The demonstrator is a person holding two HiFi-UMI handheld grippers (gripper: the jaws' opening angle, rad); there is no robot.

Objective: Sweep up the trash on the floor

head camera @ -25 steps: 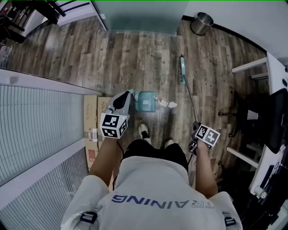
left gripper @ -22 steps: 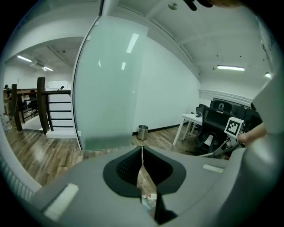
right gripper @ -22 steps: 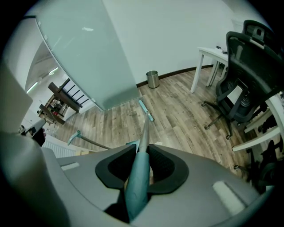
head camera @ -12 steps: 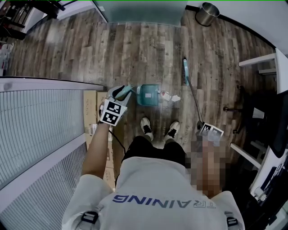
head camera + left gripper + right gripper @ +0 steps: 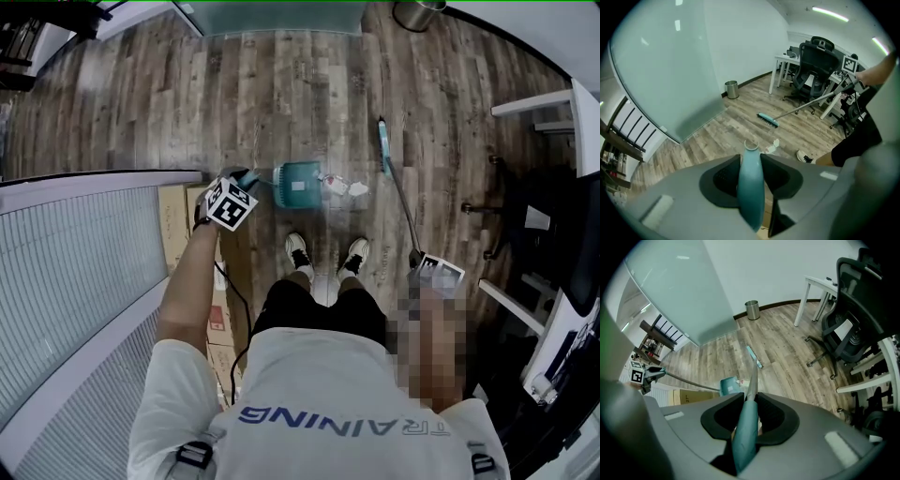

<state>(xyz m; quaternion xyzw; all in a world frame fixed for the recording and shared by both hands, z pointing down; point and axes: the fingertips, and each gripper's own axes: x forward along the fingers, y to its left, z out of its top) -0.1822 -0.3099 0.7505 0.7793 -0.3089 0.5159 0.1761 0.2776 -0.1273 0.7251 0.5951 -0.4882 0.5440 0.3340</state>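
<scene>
Step in hand: lining up for the sweep. Dustpan [image 5: 298, 184] sits on floor [image 5: 281, 94] at centre of head view, trash [image 5: 342, 186] just beside it on the right. Broom head [image 5: 383, 145] lies up-right of trash, apart.

Left gripper [image 5: 750, 158] jaws have just been opening. Dustpan handle [image 5: 751, 187] is between them, and both pads look to be touching it. Right gripper [image 5: 750, 397] jaws are clamped on broom handle [image 5: 745, 437].

Next, prob.: get broom head behind trash, draw it left into dustpan, keep dustpan flat and steady.

i see the dustpan [image 5: 300, 184] on the floor [image 5: 281, 94] just ahead of the person's shoes [image 5: 298, 251], trash [image 5: 342, 186] just beside its right side, the broom [image 5: 382, 145] farther right. a bin [image 5: 417, 13] stands at the floor's far edge; boxes [image 5: 172, 220] line its left edge.
</scene>
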